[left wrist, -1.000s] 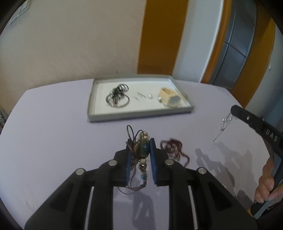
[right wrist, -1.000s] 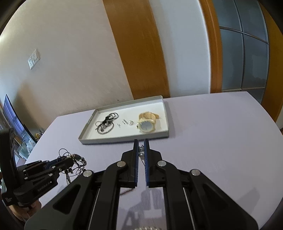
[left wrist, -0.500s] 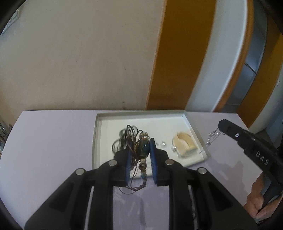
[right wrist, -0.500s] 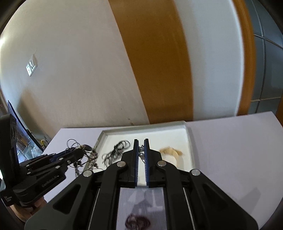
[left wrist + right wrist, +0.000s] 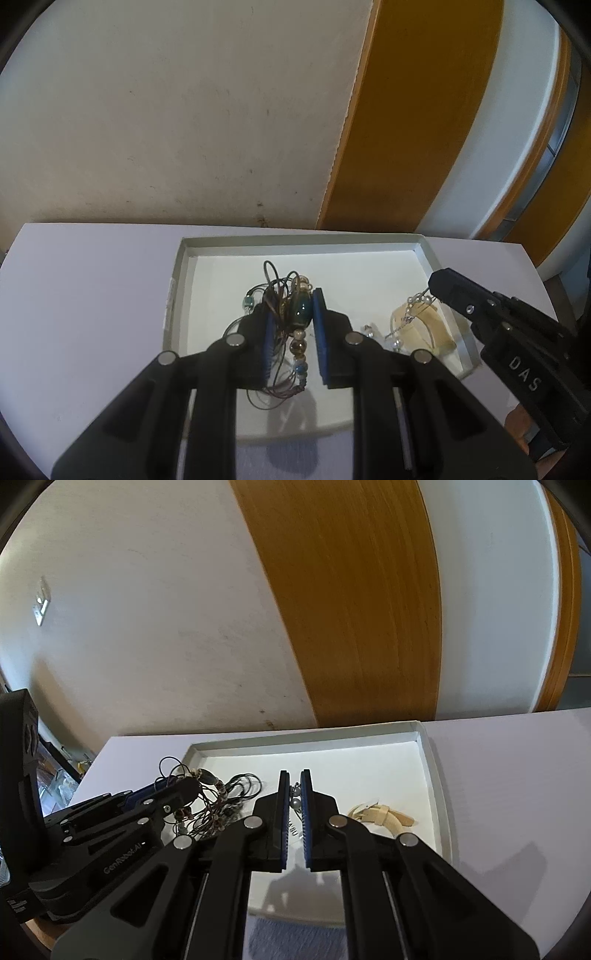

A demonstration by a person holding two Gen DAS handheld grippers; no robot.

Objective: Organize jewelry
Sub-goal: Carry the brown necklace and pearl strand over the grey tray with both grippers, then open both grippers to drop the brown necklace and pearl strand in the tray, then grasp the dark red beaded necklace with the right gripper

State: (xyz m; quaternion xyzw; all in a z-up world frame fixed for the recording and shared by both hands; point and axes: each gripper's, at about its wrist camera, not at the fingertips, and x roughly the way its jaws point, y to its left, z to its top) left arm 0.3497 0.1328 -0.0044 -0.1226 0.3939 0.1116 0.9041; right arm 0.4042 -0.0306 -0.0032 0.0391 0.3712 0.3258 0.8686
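Note:
My left gripper (image 5: 293, 308) is shut on a beaded cord necklace (image 5: 300, 312) with a large teal bead and holds it over the left half of the white tray (image 5: 177, 280). It also shows in the right wrist view (image 5: 192, 788) with the necklace (image 5: 207, 801) dangling. My right gripper (image 5: 294, 790) is shut on a thin silver pearl chain (image 5: 295, 802) over the tray's (image 5: 430, 753) middle. In the left wrist view the right gripper (image 5: 437, 286) dangles the chain (image 5: 415, 306) above a cream watch (image 5: 424, 328).
The tray lies on a lavender table (image 5: 92, 295) near the far wall. The cream watch (image 5: 384, 816) and dark wire bangles (image 5: 245, 784) lie in the tray. Small silver pieces (image 5: 369, 328) lie beside the watch.
Both grippers have moved forward from above the table to over the tray, each still holding its jewelry. The dark red bead bracelet left on the table has passed out of view.

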